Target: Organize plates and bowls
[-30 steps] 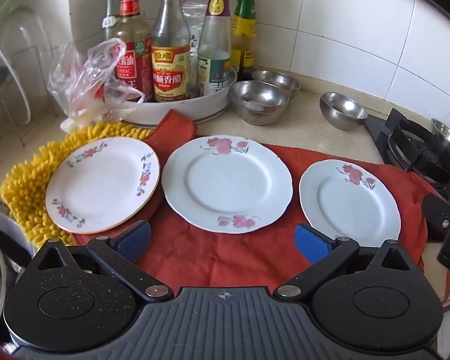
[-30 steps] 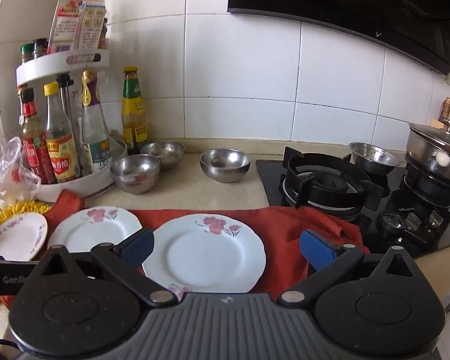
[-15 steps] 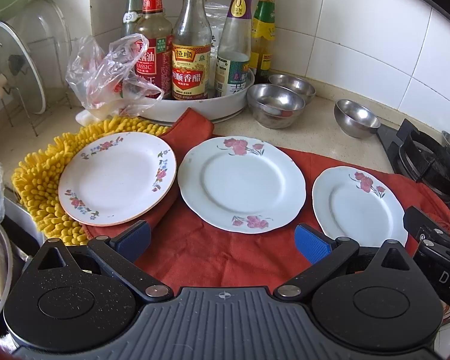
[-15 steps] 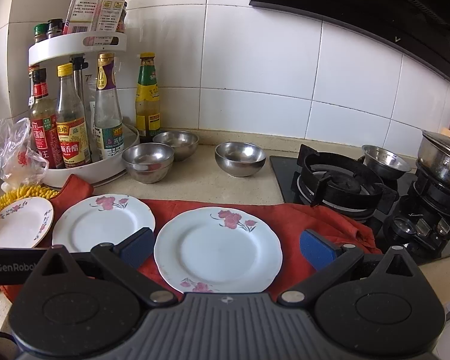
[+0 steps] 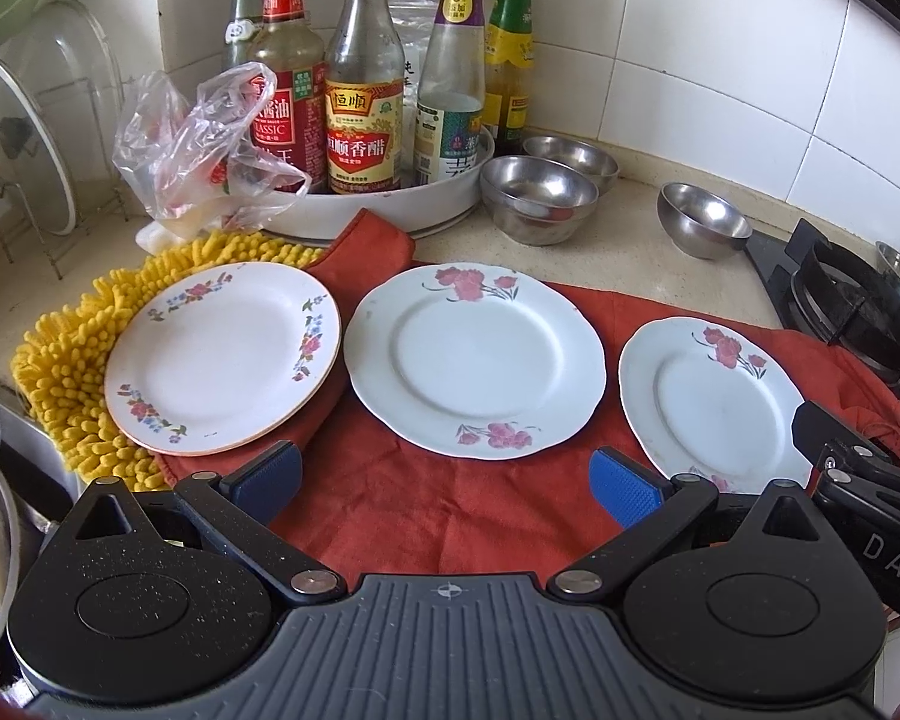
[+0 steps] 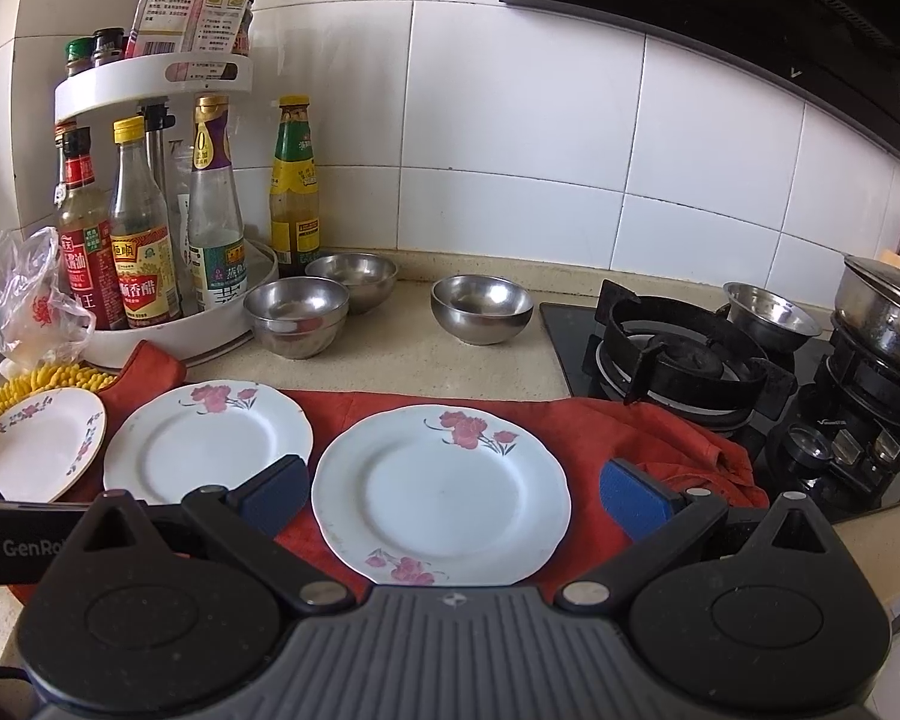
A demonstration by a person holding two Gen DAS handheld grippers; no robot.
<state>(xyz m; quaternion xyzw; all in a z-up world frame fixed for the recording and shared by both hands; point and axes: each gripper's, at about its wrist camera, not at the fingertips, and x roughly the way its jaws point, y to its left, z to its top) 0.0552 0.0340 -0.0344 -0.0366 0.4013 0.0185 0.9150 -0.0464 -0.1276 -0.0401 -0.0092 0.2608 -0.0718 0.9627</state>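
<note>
Crowding the back of the counter [image 6: 450, 354]: a white bottle rack [image 5: 384, 204] with sauce bottles, a plastic bag [image 5: 198, 144] against it, and a gas hob [image 6: 690, 354] to the right carrying a lidded pot [image 6: 882, 306].

We count three plates in a row: a gold-rimmed plate [image 5: 222, 354] half on a yellow mat [image 5: 60, 360], a large plate [image 5: 474, 360] and a smaller plate [image 5: 714, 402] on the red cloth [image 5: 426, 504], none touching. Steel bowls: four. Two nested-close bowls [image 5: 540, 192] sit just beside the rack, one lone bowl [image 5: 702, 222] near the hob edge, and one hob bowl [image 6: 768, 312] between the burners.

Our left gripper [image 5: 444, 480] and right gripper [image 6: 450, 492] both have jaws spread wide, holding nothing, hovering at the near edge of the cloth.

Versus a second ago: both cameras sit closer and lower to the plates; plates and bowls unmoved.
</note>
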